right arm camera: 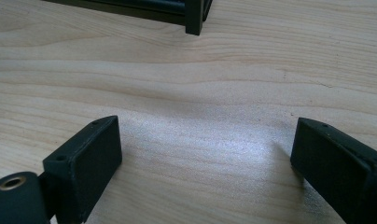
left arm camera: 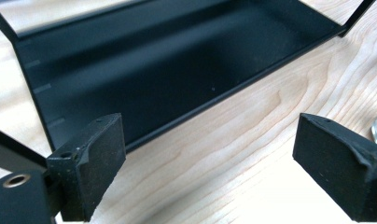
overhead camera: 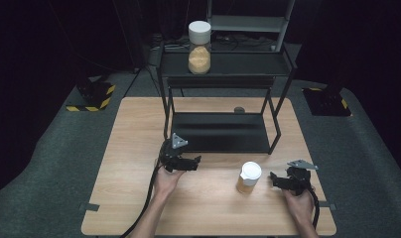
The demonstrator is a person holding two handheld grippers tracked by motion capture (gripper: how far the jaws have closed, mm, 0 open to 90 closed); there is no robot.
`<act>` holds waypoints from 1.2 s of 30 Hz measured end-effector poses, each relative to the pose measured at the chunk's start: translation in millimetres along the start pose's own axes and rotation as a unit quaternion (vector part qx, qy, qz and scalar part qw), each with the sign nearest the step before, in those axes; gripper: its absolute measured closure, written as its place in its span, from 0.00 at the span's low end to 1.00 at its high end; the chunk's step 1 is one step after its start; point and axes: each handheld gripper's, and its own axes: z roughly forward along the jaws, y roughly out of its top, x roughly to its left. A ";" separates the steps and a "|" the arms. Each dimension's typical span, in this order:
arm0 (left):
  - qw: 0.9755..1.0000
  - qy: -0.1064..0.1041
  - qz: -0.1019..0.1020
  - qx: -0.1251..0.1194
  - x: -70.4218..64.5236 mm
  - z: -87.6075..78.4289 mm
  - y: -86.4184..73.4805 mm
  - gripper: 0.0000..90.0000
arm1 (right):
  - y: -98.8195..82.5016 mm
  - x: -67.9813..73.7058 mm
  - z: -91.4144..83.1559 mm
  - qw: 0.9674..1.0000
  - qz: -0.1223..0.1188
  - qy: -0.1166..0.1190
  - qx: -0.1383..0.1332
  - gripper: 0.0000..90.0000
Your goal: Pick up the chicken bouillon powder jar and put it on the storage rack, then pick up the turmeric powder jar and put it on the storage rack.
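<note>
A white-lidded jar point(overhead camera: 248, 177) stood on the table point(overhead camera: 124, 148) in front of the black rack point(overhead camera: 223, 131). The left gripper point(overhead camera: 196, 159), at the rack's front edge, and the right gripper point(overhead camera: 273, 178), just beside the jar, both had jaws spread wide, holding nothing. A second jar point(overhead camera: 199, 40) stood on the rack's top shelf.

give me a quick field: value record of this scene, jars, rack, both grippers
table: light wood
rack: black two-tier shelf at table's far middle
top shelf: tall white-lidded jar with tan contents
table front: small white-lidded jar, between the grippers
left gripper: open, holding nothing, near the lower shelf's front edge
right gripper: open, holding nothing, beside the small jar
</note>
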 end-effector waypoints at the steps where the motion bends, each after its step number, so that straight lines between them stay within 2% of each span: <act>1: 1.000 0.001 -0.001 0.000 0.1 1.8 -2.9 0.10 | 0.0 0.0 0.0 1.000 0.000 0.000 0.000 0.09; 6: 1.000 0.017 0.003 0.013 -3.3 13.2 -14.3 0.10 | 0.0 0.1 0.0 1.000 0.000 0.000 0.000 0.09; 12: 0.999 0.031 -0.007 0.020 -6.7 26.1 -28.5 0.10 | 0.0 0.2 0.0 1.000 0.000 0.000 0.000 0.09; 18: 0.999 0.038 -0.020 0.030 -10.1 38.1 -38.4 0.09 | -0.1 0.2 0.0 1.000 0.000 0.000 0.000 0.09; 21: 0.999 0.039 -0.017 0.034 -11.8 42.1 -42.2 0.09 | -0.1 0.2 0.0 1.000 0.000 0.000 0.000 0.09; 27: 0.998 0.046 -0.011 0.038 -17.0 43.1 -41.1 0.09 | 0.1 0.1 0.1 1.000 0.001 0.000 0.000 0.09; 29: 0.998 0.053 -0.001 0.042 -21.0 44.5 -39.6 0.09 | 0.2 -0.2 0.1 1.000 0.001 0.000 0.000 0.09; 36: 0.998 0.053 -0.002 0.043 -20.8 44.6 -39.4 0.08 | 0.7 -1.1 0.5 1.000 0.000 0.002 0.001 0.08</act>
